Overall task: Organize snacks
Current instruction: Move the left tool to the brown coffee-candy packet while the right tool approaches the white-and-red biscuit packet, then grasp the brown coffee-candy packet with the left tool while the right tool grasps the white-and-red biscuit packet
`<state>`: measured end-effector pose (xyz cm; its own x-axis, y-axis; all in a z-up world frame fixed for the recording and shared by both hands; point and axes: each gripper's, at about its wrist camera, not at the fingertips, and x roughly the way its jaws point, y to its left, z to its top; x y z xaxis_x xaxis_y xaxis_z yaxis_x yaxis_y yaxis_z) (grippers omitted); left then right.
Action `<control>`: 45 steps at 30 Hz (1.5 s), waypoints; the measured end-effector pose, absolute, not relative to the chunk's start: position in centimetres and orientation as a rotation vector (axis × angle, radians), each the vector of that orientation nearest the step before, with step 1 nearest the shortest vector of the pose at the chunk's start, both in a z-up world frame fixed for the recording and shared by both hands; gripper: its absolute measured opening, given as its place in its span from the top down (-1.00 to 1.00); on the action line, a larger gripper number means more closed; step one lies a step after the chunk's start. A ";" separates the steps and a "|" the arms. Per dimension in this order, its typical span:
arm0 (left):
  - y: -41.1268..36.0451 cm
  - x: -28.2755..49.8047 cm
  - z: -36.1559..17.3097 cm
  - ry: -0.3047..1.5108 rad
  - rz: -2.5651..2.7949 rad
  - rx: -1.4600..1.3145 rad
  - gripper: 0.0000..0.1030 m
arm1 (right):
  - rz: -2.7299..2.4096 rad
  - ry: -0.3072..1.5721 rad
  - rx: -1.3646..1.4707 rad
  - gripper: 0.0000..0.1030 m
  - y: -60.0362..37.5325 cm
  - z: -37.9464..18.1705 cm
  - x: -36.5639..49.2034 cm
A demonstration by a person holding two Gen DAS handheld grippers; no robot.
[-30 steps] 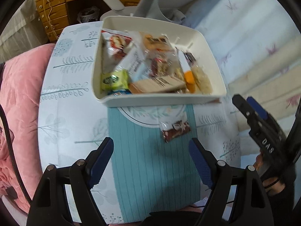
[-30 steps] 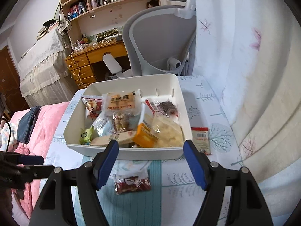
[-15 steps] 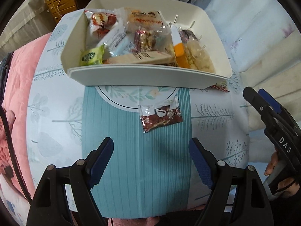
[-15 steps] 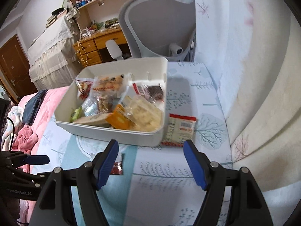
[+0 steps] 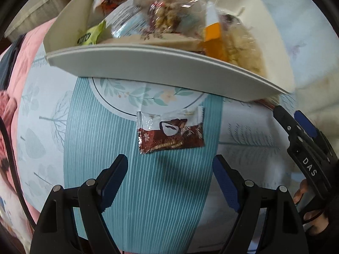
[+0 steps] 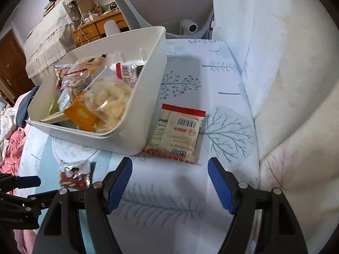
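A white bin (image 5: 148,63) full of wrapped snacks stands on the patterned tablecloth; it also shows in the right wrist view (image 6: 148,105). A brown coffee-print packet (image 5: 170,132) lies flat just in front of my open, empty left gripper (image 5: 170,176); it shows at lower left in the right wrist view (image 6: 74,175). A white packet with red edges (image 6: 175,133) lies against the bin's right side, just ahead of my open, empty right gripper (image 6: 169,180). The right gripper also shows in the left wrist view (image 5: 296,131).
A pink blanket (image 5: 12,84) lies left of the table. A grey office chair (image 6: 165,2) and a wooden desk (image 6: 95,27) stand behind it. A pale floral curtain (image 6: 286,63) hangs along the right edge.
My left gripper has come down and closer to the brown packet. My right gripper has swung right and closer to the white packet. Both stay open.
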<state>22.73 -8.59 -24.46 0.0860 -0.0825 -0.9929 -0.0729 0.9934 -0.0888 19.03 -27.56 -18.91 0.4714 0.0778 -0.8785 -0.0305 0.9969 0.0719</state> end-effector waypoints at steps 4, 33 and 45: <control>-8.3 23.3 -26.3 1.506 0.069 -0.170 -0.57 | 0.075 1.066 0.008 -0.44 -27.7 -20.6 20.1; -9.8 24.3 -28.9 1.549 0.143 -0.188 -0.27 | 0.169 1.002 -0.071 -0.05 -27.1 -23.2 23.1; -7.4 21.4 -28.7 1.587 0.140 -0.334 0.40 | 0.144 1.069 0.011 -0.03 -27.9 -21.9 21.6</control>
